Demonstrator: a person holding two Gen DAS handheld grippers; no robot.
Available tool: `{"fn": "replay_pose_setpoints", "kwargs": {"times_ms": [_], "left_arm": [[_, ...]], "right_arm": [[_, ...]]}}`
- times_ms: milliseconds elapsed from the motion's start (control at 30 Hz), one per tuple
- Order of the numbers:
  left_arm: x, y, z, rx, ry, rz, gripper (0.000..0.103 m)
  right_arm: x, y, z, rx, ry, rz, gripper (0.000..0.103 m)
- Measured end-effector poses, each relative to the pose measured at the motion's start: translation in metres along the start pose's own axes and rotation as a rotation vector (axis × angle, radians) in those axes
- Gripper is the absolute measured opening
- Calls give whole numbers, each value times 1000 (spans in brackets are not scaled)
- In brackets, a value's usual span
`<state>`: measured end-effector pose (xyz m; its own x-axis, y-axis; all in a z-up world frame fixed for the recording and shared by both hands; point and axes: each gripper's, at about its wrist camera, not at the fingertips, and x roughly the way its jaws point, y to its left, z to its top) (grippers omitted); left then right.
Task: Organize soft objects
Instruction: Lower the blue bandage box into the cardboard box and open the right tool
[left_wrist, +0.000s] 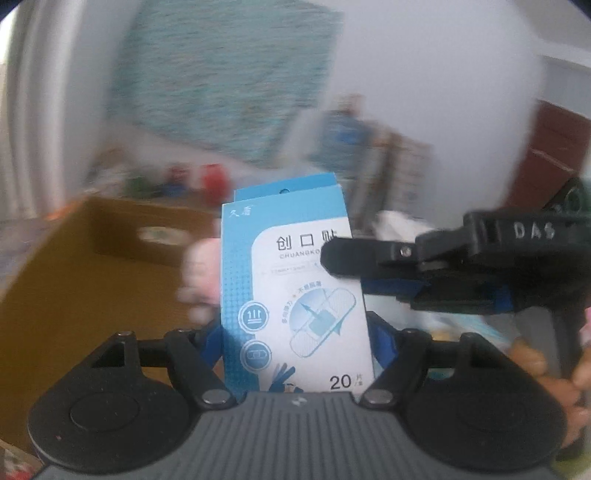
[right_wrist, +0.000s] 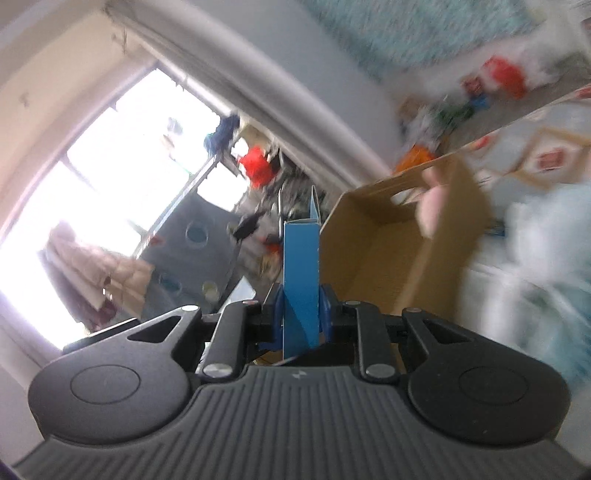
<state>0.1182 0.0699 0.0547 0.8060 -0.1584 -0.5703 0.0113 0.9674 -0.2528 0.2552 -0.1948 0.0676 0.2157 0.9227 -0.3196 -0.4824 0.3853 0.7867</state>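
surface: patterned bed cover (right_wrist: 546, 147), pale with diamond motifs, blurred | on it: open cardboard box (right_wrist: 402, 251), pink soft toy (right_wrist: 434, 206) at its rim | beside box: pale blue-white fluffy item (right_wrist: 546, 251), indistinct

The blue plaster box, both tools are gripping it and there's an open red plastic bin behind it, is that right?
Not quite: the container behind is a brown cardboard carton, not a red plastic bin, as the right wrist view shows. The rest holds: the left tool and the right tool both grip the blue box.

Both wrist views close on shared blue box (left_wrist: 295, 295) (blurred).
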Motion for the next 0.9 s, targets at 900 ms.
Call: {"fn": "replay_pose_setpoints", "kwargs": {"times_ms": [900], "left_arm": [[26, 121, 3, -287, 53, 229, 85]], "right_arm": [[256, -71, 72, -30, 223, -439, 25]]}}
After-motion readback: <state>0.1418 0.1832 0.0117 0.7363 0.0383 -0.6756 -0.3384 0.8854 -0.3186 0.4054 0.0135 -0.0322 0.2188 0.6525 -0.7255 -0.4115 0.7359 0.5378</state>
